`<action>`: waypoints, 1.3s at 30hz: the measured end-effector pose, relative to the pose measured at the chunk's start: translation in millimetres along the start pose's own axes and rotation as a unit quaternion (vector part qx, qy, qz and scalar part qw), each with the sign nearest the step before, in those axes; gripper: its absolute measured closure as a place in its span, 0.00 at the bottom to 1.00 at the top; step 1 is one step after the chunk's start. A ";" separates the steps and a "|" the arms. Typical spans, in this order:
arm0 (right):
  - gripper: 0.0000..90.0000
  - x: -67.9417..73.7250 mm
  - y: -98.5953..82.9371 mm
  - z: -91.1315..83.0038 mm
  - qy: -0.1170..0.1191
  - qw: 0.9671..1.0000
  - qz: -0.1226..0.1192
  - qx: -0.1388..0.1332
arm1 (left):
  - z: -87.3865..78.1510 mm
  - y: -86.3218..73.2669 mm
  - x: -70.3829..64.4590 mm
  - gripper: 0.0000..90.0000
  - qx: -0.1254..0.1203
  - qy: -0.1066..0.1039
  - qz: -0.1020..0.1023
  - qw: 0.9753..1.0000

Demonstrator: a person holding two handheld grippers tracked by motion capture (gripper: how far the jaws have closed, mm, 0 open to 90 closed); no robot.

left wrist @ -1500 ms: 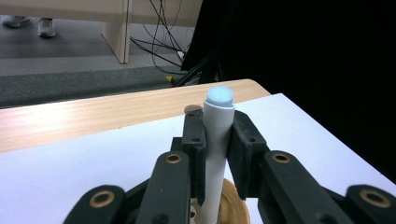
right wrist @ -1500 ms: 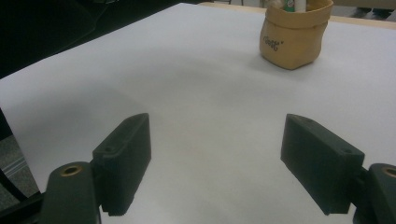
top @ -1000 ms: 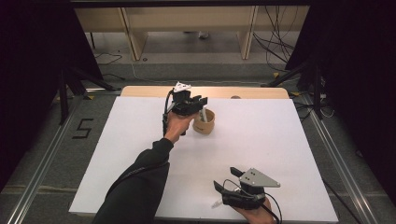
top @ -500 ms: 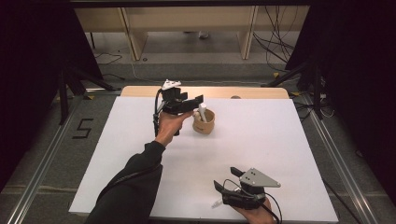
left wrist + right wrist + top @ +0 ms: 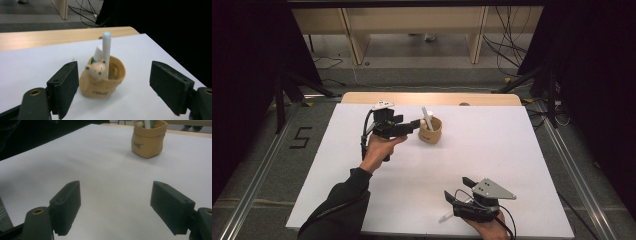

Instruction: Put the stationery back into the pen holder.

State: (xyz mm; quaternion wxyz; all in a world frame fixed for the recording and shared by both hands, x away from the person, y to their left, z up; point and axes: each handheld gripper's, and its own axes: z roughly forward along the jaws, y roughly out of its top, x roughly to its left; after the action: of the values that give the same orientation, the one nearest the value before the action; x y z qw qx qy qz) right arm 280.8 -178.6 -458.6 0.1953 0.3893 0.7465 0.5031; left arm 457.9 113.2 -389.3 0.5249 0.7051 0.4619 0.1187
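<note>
Left gripper drawn back from the pen pouch, fingers spread.

The left gripper (image 5: pixel 416 123) holds its fingers (image 5: pixel 65 86) wide apart and empty, just at 9 o'clock of the tan pouch (image 5: pixel 430 131); a second ago it sat right over the pouch's rim, and it has since backed off toward 9 o'clock. A white pen (image 5: pixel 106 53) stands upright in the pouch, beside a small bear face. The pouch sits toward 12 o'clock on the white table (image 5: pixel 512 150). The right gripper (image 5: pixel 459 192) stays at 5 o'clock, fingers (image 5: pixel 67 205) spread and empty, unmoved.
</note>
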 end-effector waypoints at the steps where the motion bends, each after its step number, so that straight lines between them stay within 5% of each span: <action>1: 0.28 -1.0 0.2 -0.9 -0.001 1.000 0.000 0.000 | -1.8 -4.3 0.3 0.25 0.003 -0.002 0.001 1.000; 11: 0.28 -12.7 1.2 -6.5 -0.022 1.000 0.008 -0.005 | -15.9 -46.1 0.5 0.24 0.025 -0.022 0.003 0.999; 20: 0.28 -25.0 1.6 -12.8 -0.042 0.999 0.014 -0.010 | -17.6 -75.3 -6.6 0.24 0.073 -0.031 0.032 0.996; 39: 0.28 -35.9 -0.3 -19.6 -0.059 0.998 0.025 -0.013 | -21.7 -92.5 -43.8 0.24 0.095 -0.077 0.077 0.989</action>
State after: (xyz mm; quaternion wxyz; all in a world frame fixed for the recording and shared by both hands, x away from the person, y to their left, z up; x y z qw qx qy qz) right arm 289.6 -218.4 -454.3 0.2315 0.4347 0.7168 0.4937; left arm 371.1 94.9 -444.8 0.4786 0.7923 0.3735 0.0598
